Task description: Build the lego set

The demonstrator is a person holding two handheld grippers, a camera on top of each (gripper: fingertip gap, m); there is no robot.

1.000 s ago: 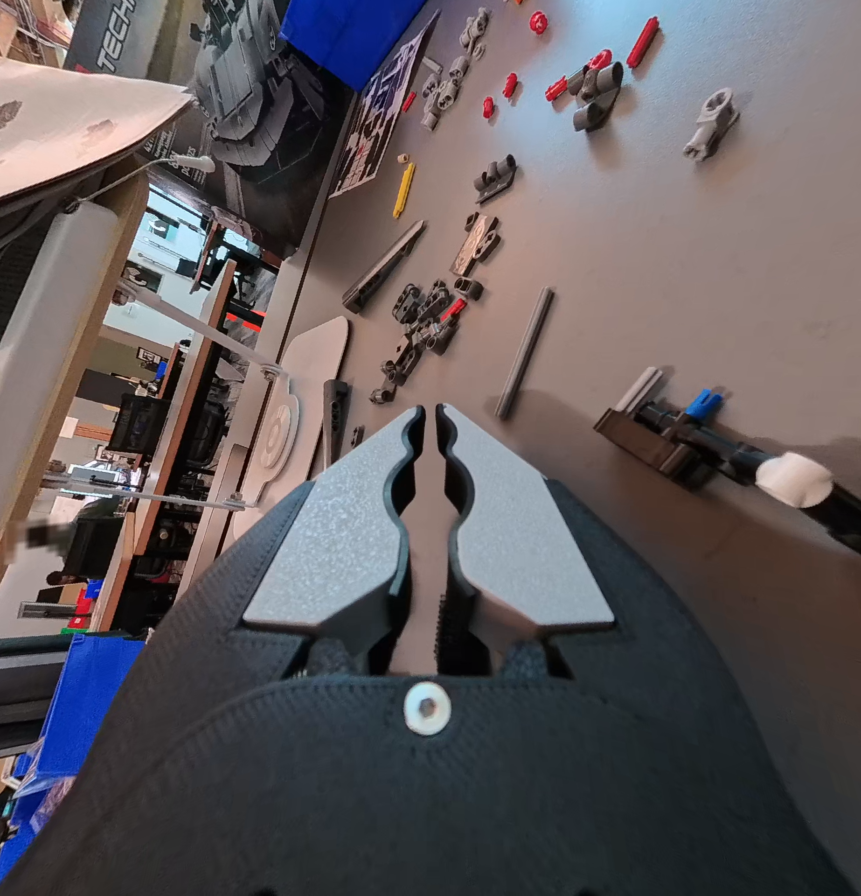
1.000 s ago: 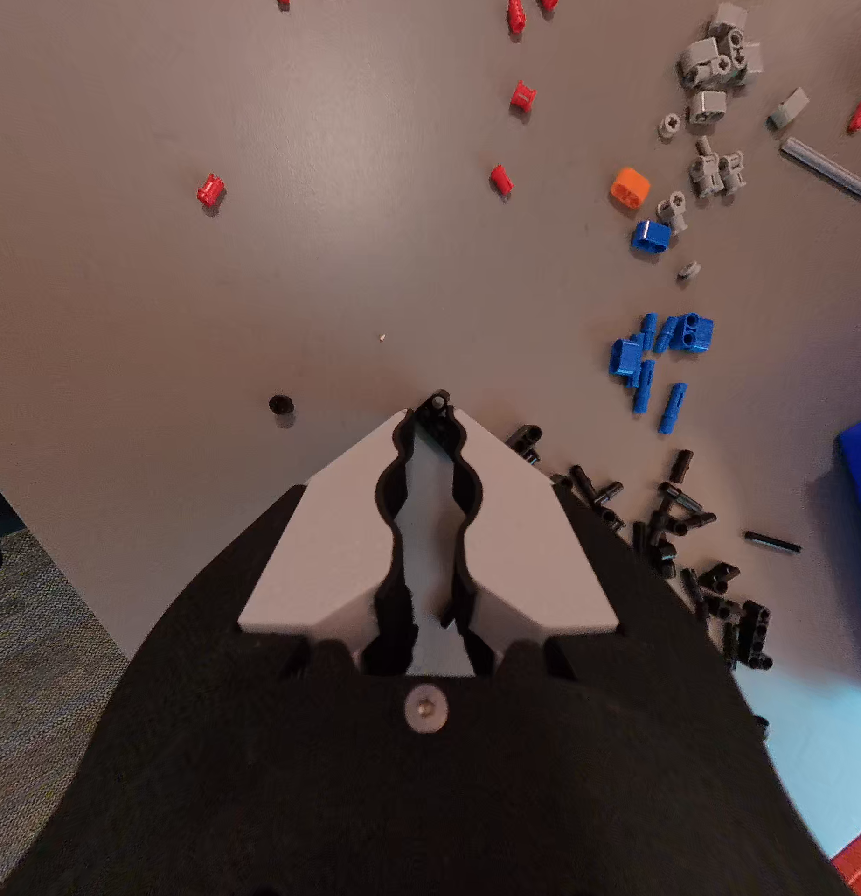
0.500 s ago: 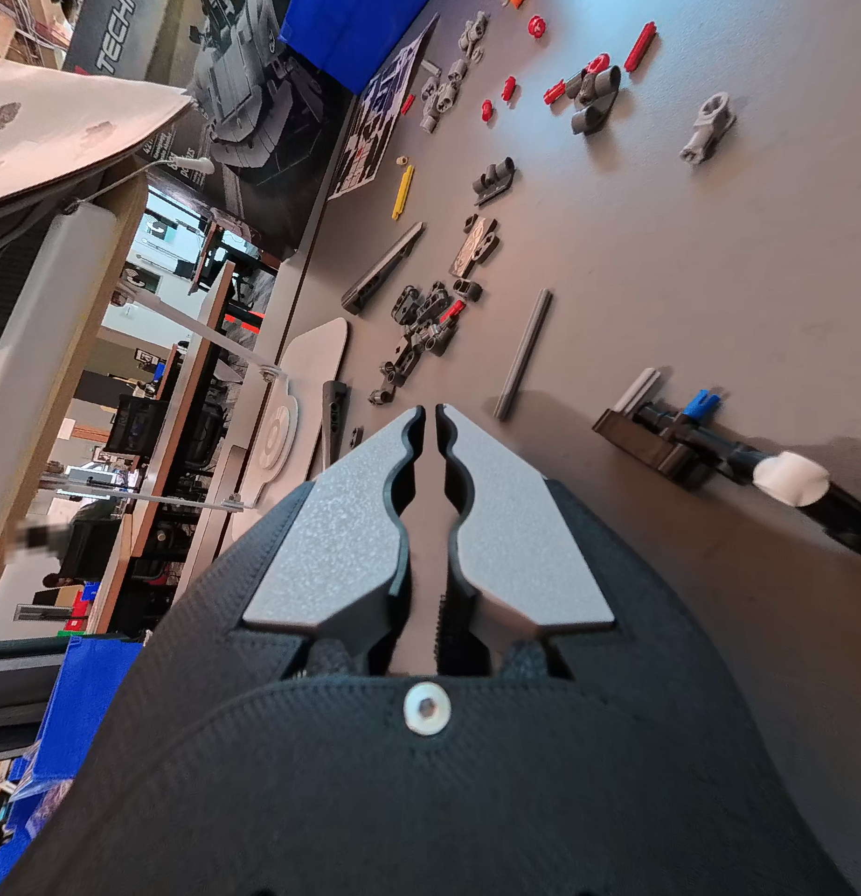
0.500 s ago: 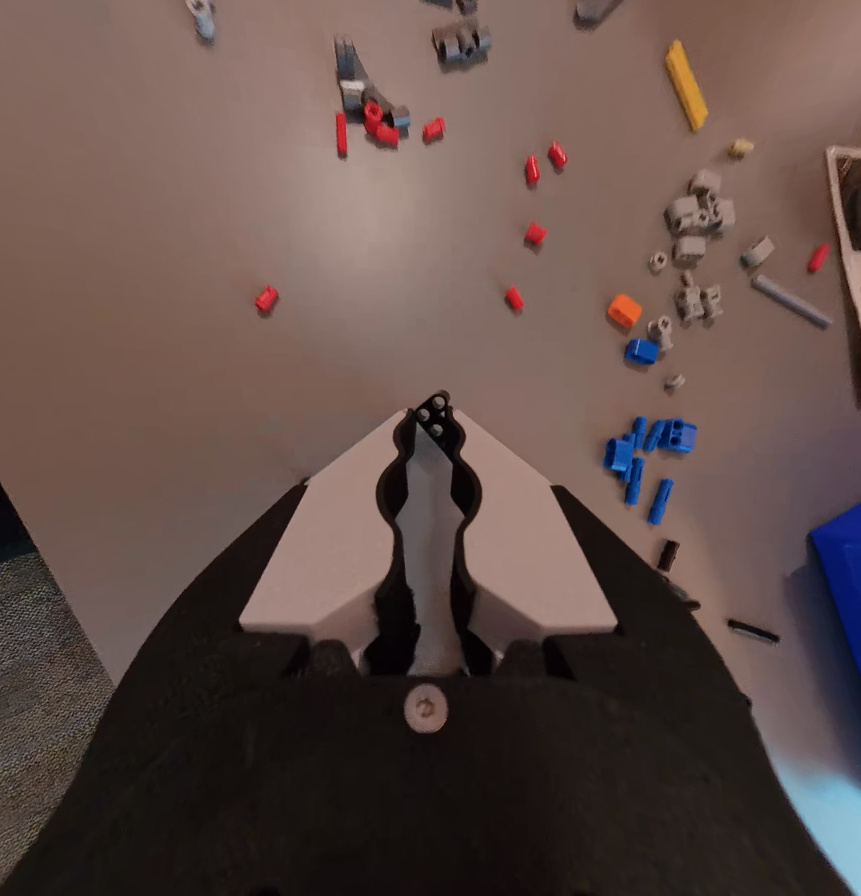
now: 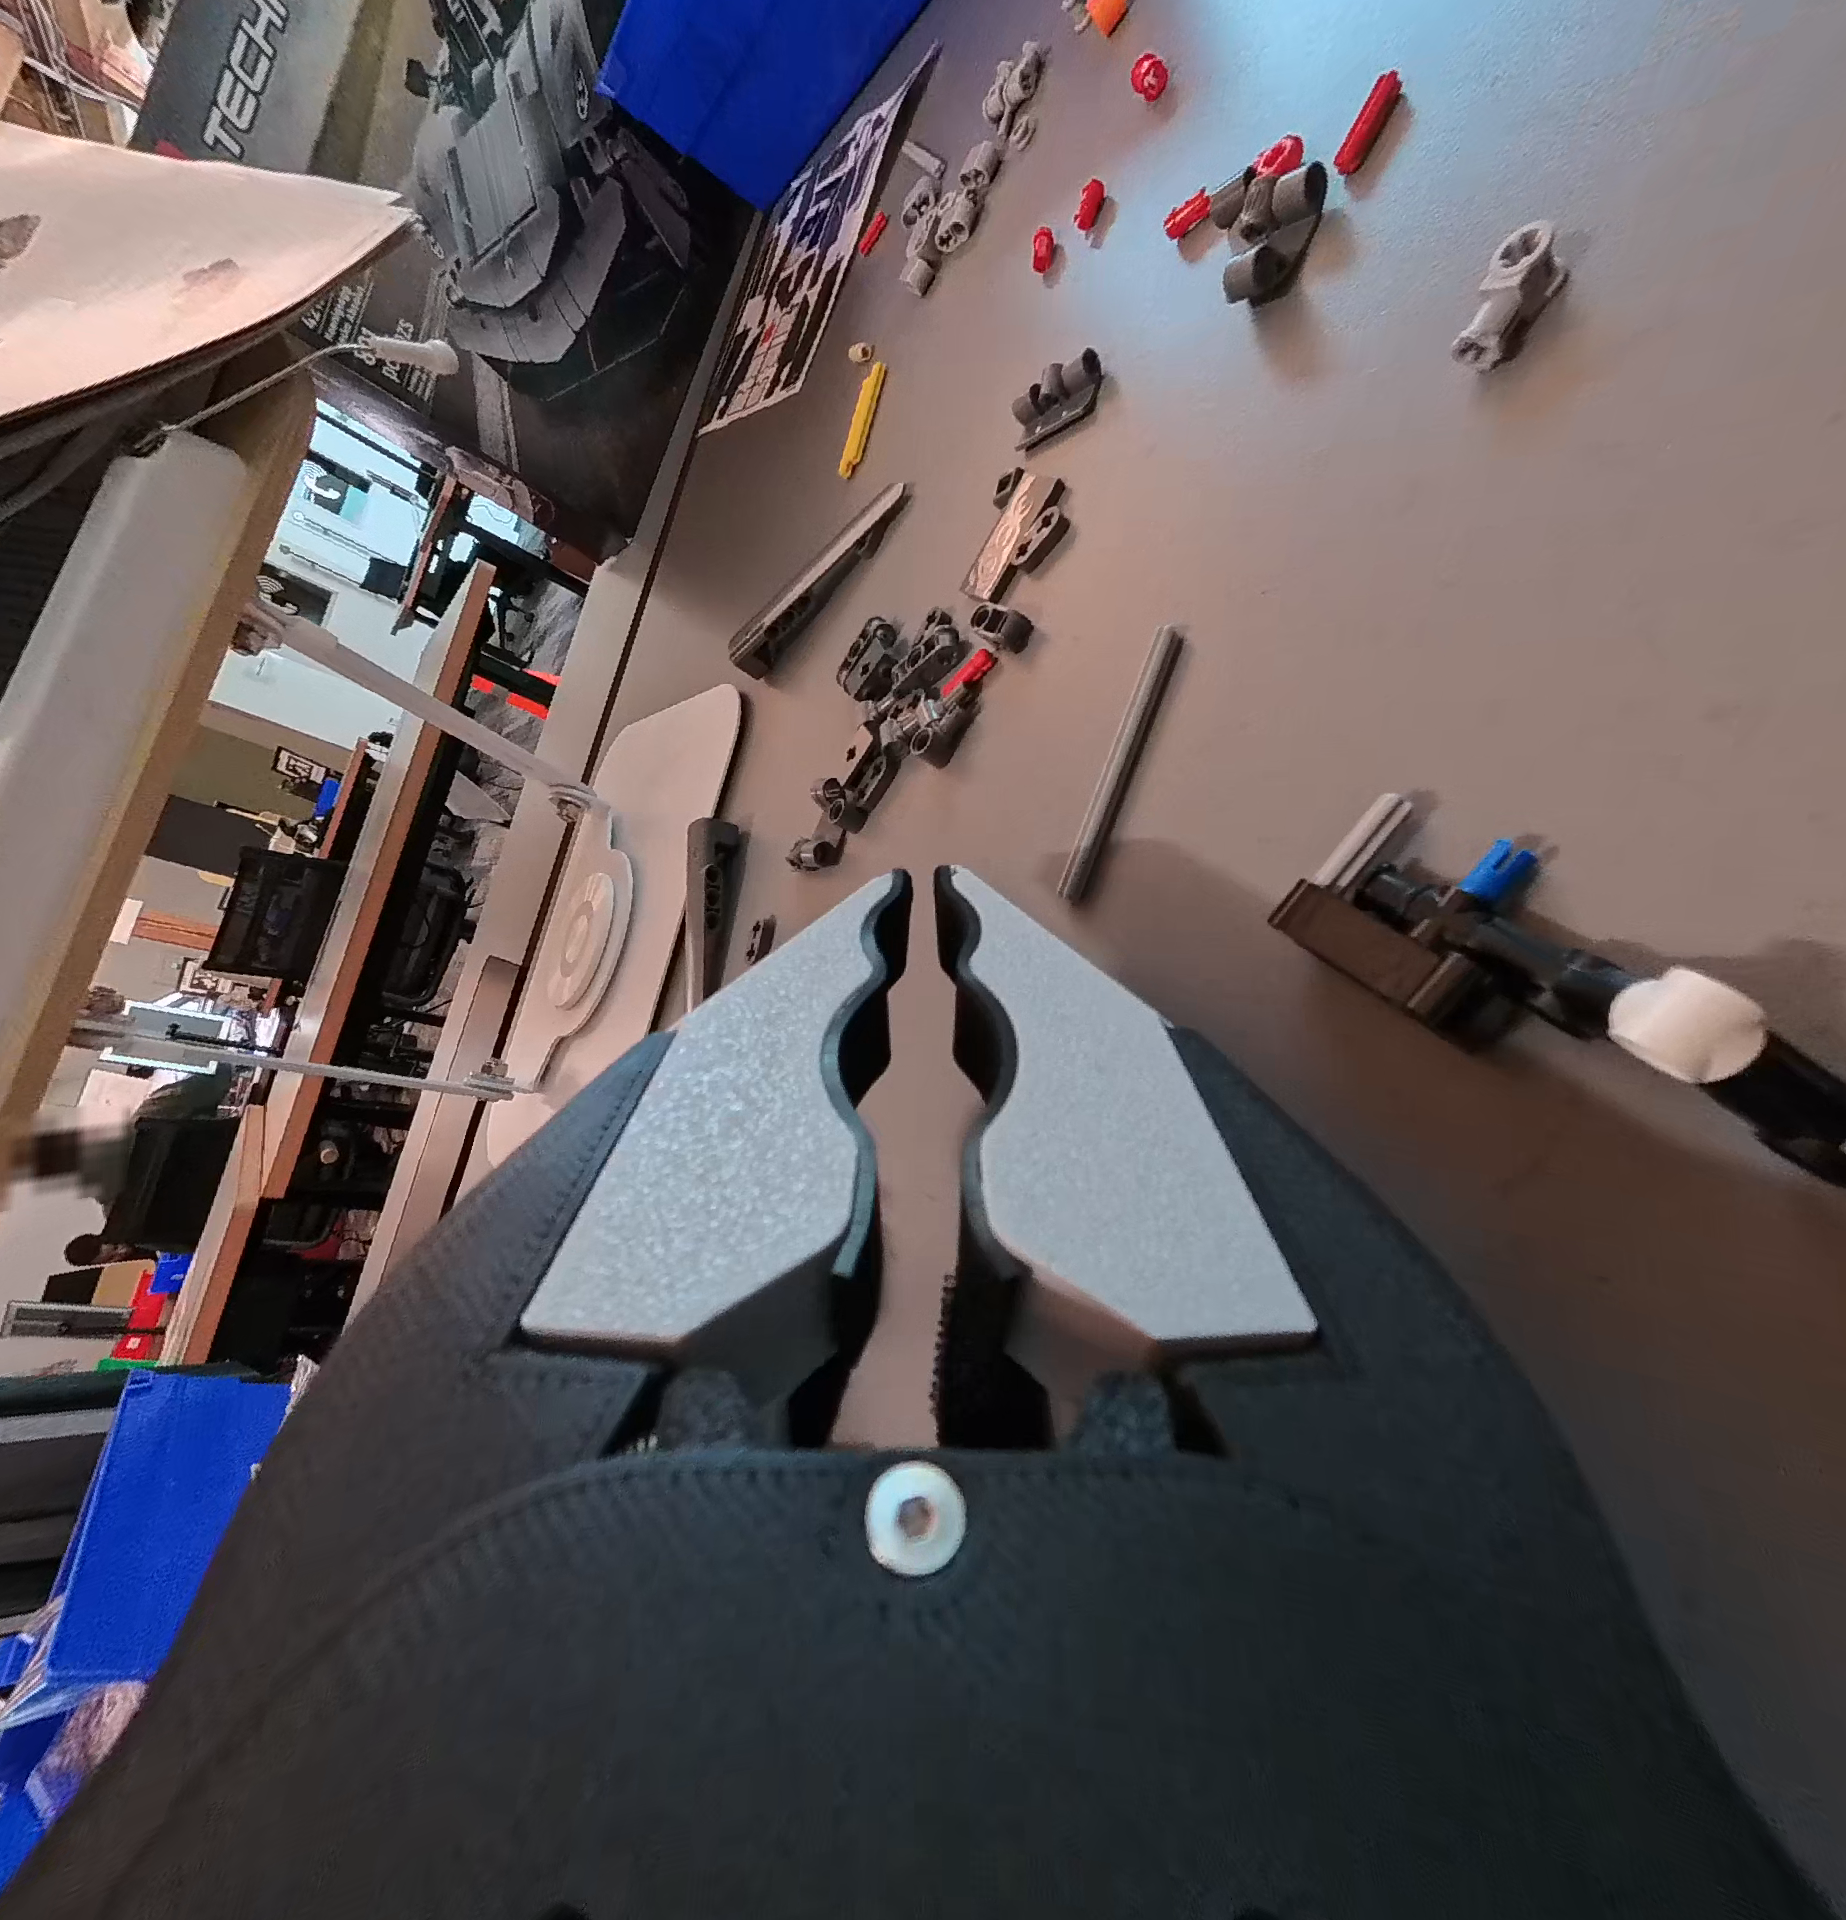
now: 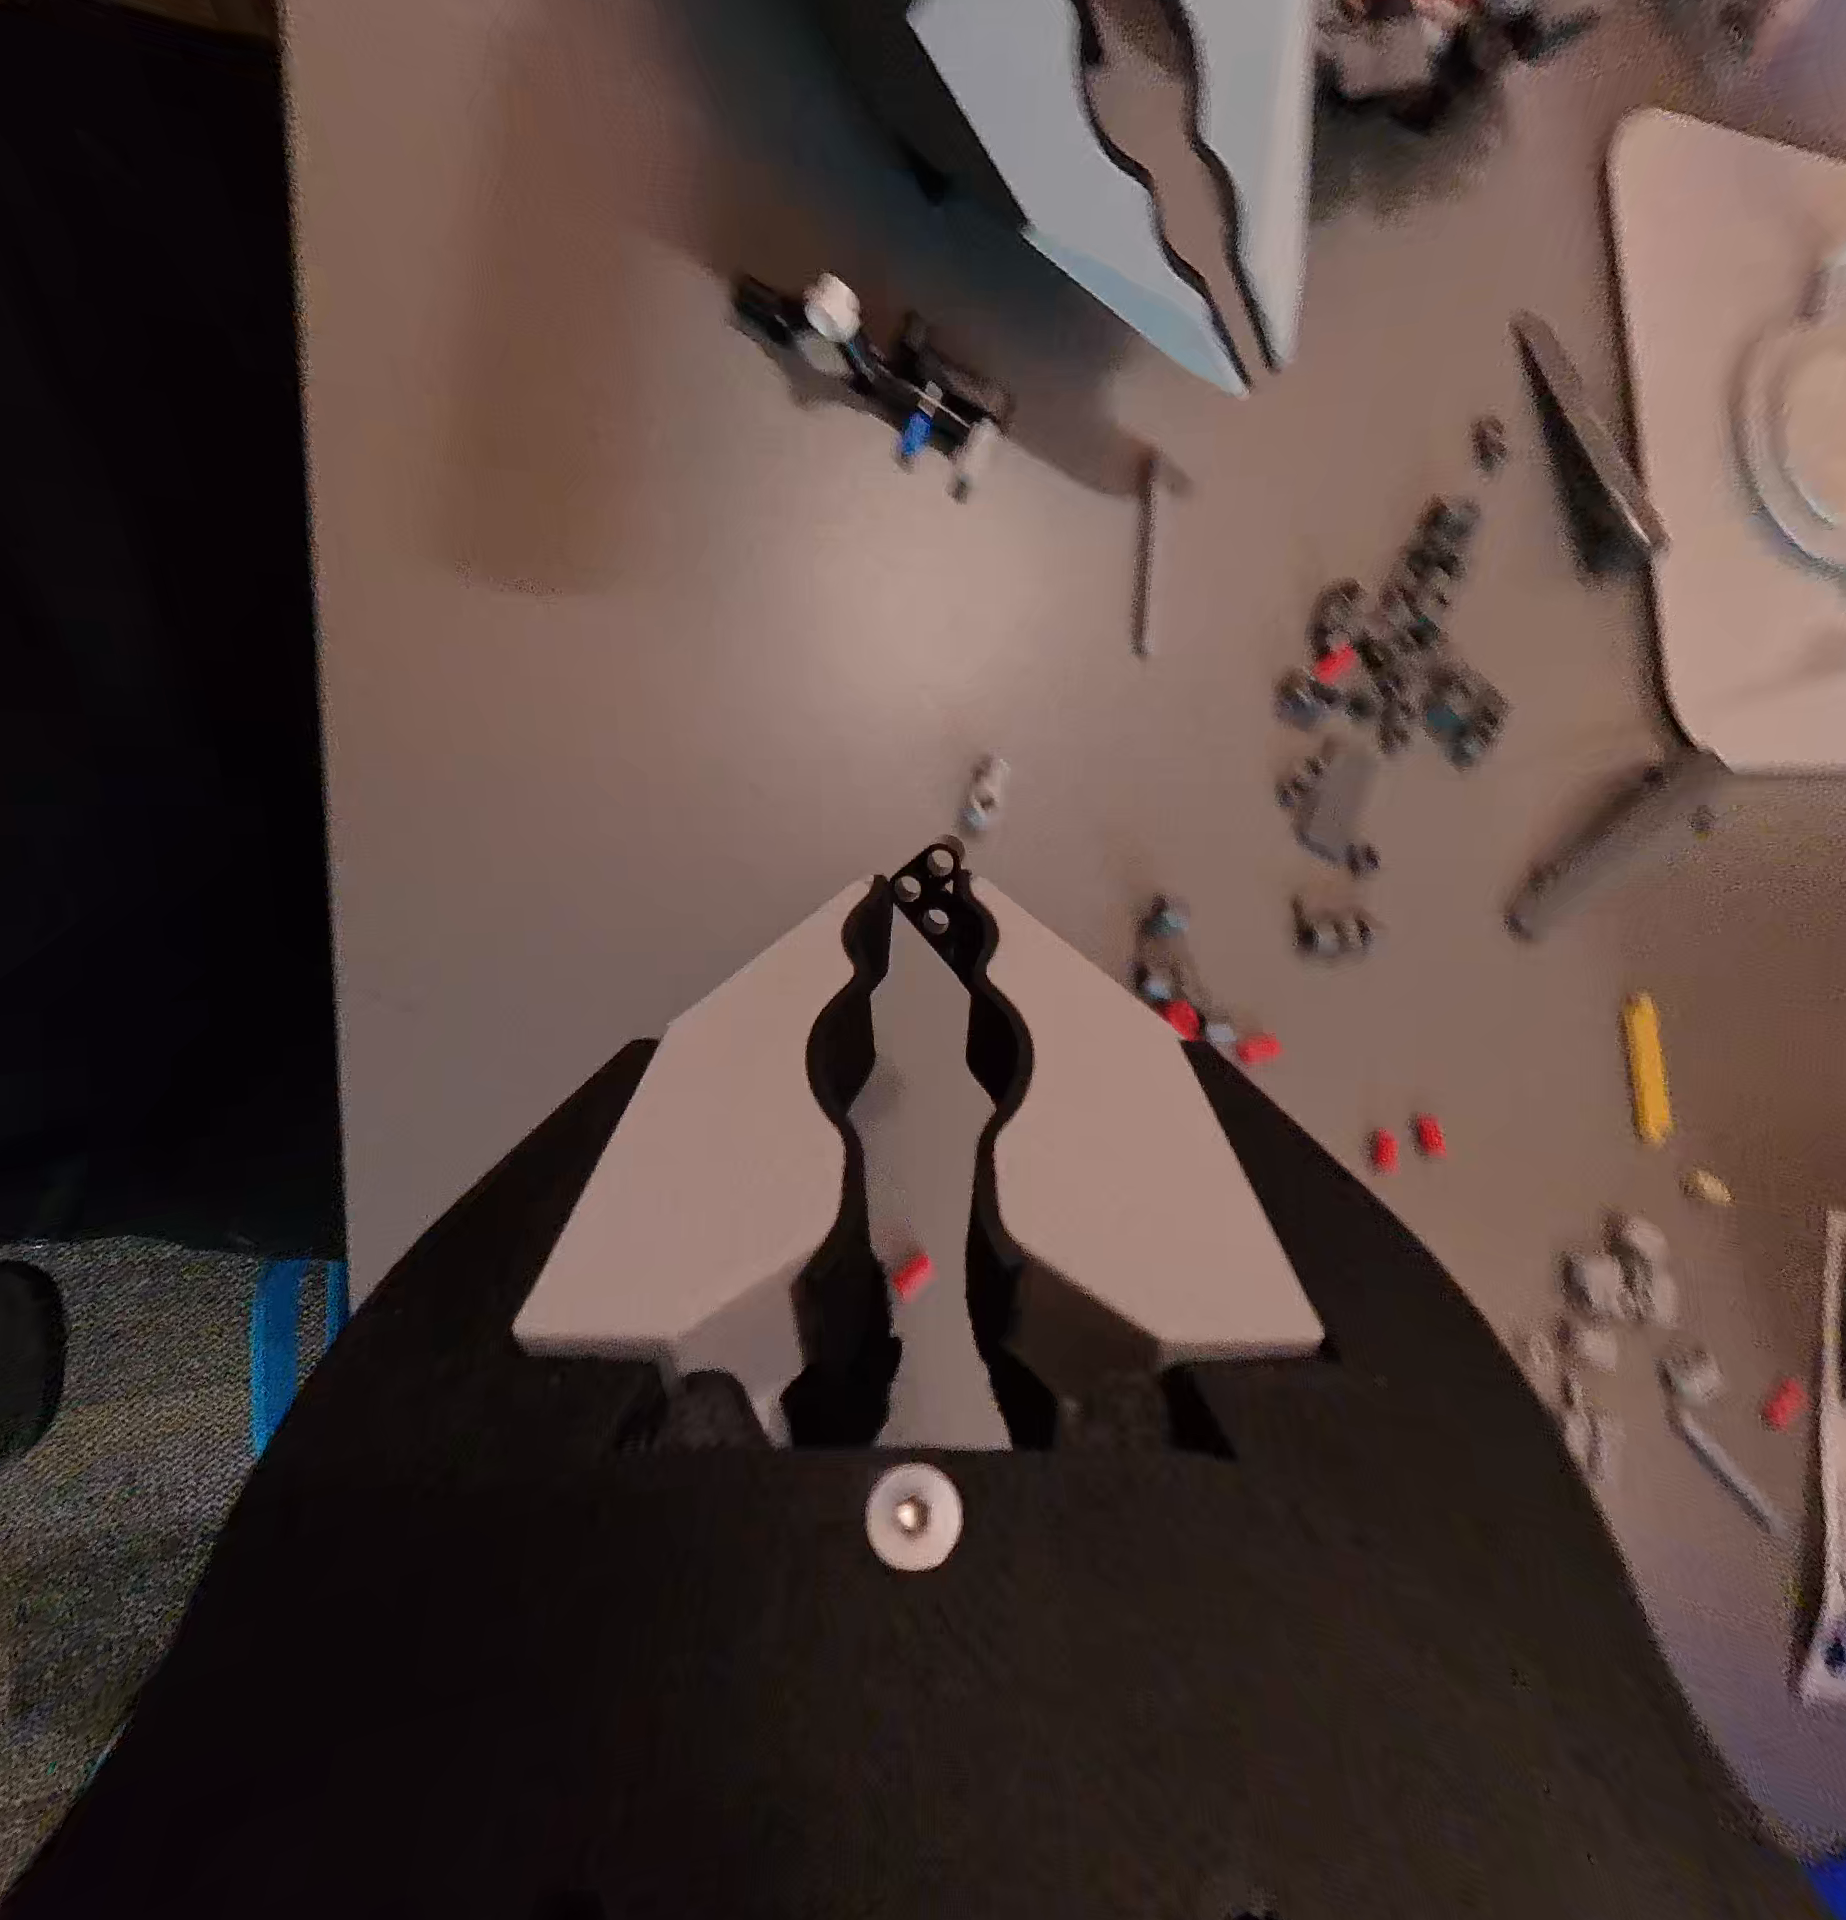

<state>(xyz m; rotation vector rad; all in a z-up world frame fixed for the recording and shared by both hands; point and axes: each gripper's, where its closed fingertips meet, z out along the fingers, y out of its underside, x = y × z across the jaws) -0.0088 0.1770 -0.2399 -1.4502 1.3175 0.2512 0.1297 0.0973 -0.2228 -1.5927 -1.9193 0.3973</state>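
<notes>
While my left tongs sit closed on nothing, low over the grey table, the small dark build with a blue pin and white tip lies to their right; from the right view, my right tongs pinch a small black holed connector piece above the table, well short of that build, so I judge I'm carrying it
</notes>
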